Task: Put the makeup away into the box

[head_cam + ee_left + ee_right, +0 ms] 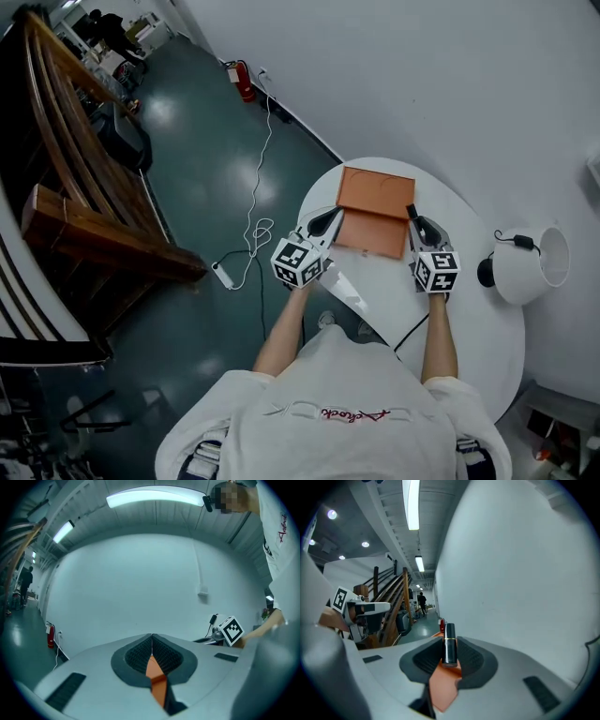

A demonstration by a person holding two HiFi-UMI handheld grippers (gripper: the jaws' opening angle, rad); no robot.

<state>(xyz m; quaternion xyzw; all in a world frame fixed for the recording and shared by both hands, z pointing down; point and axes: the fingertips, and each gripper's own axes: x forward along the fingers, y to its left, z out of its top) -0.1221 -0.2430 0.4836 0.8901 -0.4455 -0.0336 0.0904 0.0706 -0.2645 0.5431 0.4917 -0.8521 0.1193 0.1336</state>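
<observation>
Ribbed right claw [449, 639], glossy cylindrical lipstick [449, 648]

This is looking like a bare lab or studio hall: a glossy green floor [216, 159] is running past a wooden staircase [84, 187], a red fire extinguisher [244, 82] is standing by the white wall [422, 84], a cable [258, 187] is trailing across the floor, and tube lights [154, 498] are glowing overhead.

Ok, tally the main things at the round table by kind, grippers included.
Orange box: 1
Black lipstick: 1, held by the right gripper
White lamp: 1
Grippers: 2, counting the left gripper
Total: 5
</observation>
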